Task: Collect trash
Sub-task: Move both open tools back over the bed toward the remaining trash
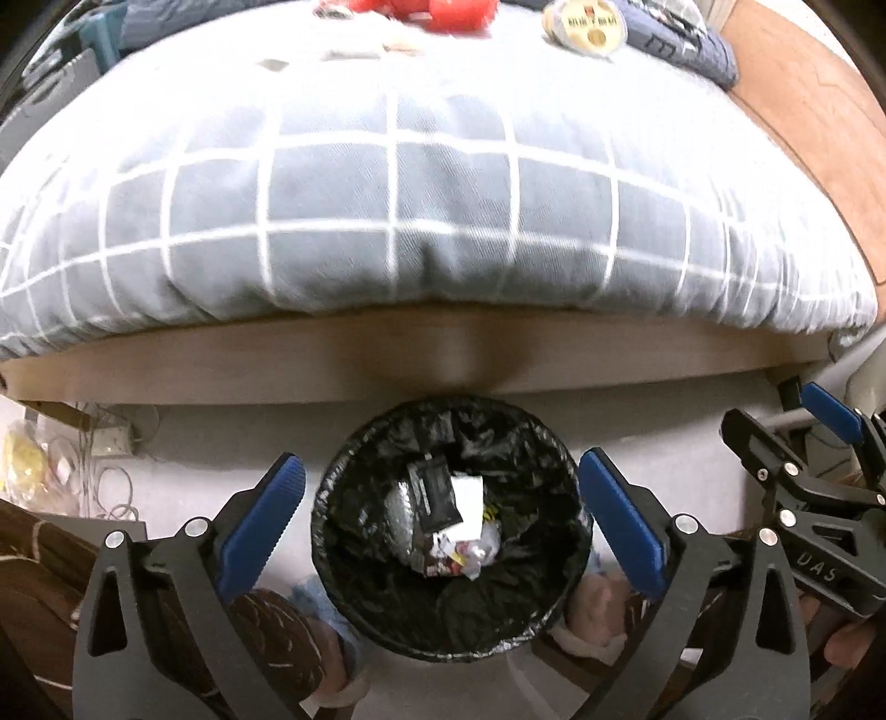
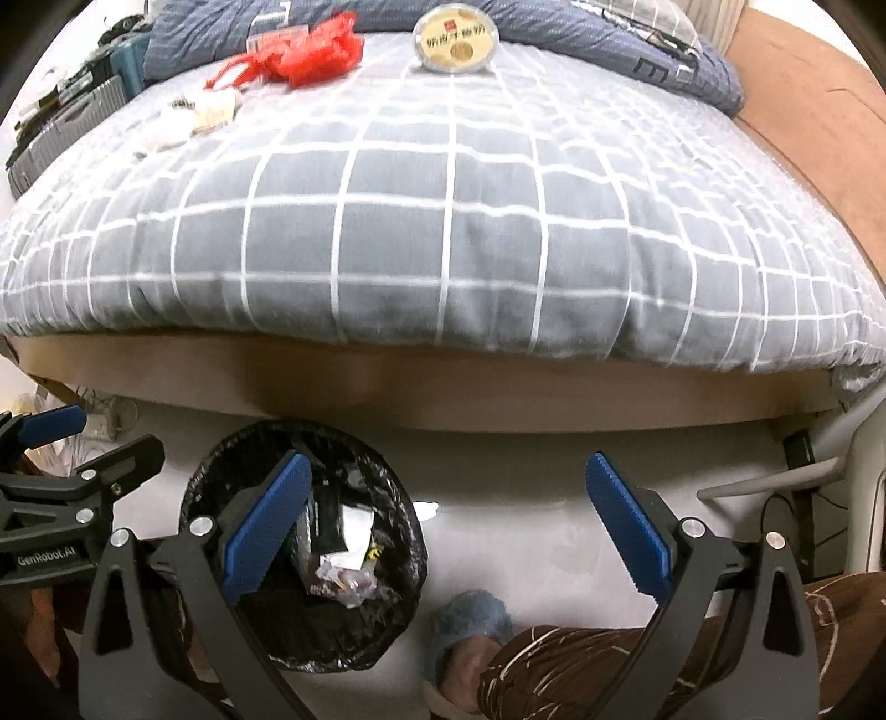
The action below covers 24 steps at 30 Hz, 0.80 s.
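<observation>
We face a bed (image 2: 443, 221) with a grey checked cover, its wooden frame running across mid-frame and pale floor below. The trash left to collect lies far up the bed: a red bag (image 2: 310, 50) at upper left of the right view, pale scraps (image 2: 199, 113) just below and left of it, and a round lid (image 2: 457, 41) at top centre. All are well beyond both tools, across the cover. The bin (image 1: 451, 531), black-lined and already holding wrappers, stands on the floor against the frame, at bottom centre of the left view, directly under the left gripper (image 1: 443, 526). The right gripper (image 2: 448, 526) hangs beside it, the bin at its lower left. Both stand wide, holding nothing. We judge the lid roughly straight ahead of the right gripper, the red bag off to the left; either must lift and reach forward.
</observation>
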### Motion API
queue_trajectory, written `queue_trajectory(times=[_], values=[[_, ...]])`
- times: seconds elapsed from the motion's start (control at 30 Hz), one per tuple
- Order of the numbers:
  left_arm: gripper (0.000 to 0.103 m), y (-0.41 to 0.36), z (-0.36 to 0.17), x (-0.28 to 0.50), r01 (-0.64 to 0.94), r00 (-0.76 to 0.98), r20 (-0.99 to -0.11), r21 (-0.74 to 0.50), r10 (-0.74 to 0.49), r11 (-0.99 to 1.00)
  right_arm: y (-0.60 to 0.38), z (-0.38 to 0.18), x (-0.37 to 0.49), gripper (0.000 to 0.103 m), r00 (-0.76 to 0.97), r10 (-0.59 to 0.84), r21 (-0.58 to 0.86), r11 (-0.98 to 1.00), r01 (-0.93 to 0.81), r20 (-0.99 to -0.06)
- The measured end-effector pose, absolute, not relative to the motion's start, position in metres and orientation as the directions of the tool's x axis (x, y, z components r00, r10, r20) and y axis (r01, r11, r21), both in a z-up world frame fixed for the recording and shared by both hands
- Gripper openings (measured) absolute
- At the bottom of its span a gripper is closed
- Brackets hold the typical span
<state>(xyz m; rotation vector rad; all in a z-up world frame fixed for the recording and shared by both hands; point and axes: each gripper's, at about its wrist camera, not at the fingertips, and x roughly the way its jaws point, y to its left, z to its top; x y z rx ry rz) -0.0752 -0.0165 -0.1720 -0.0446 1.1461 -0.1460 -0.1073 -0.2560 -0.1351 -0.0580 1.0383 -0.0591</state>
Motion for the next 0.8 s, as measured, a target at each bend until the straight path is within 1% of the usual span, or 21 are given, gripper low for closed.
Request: queue_trajectory(times=[0.17,0.43,0.63,0.8], values=[[0.097,-0.007,-0.158,-0.073,0.071,0.454,-0.884,-0.094,-0.116,0.993,-0.253,-0.112,-0.108,0.096,0.562,-0.075,-0.077,0.997,0.019,-0.824],[0.097,0.003,-0.138,-0.070,0.058,0.499,-0.856,-0.120,-0.133,0.991,-0.248,-0.076,-0.108,0.096,0.647,-0.064,-0.073,0.997,0.013,-0.760],[0.097,0.008,-0.111,-0.065,0.058,0.559,-0.819,-0.115,-0.128,0.992,-0.235,-0.049,-0.104,0.096,0.712,-0.054,-0.092,0.996,-0.014,-0.700],[0.097,0.022,-0.088,-0.049,0.021,0.610,-0.783,-0.138,-0.123,0.990,-0.234,-0.033,-0.089,0.096,0.732,-0.030,-0.066,0.998,-0.020,-0.681]])
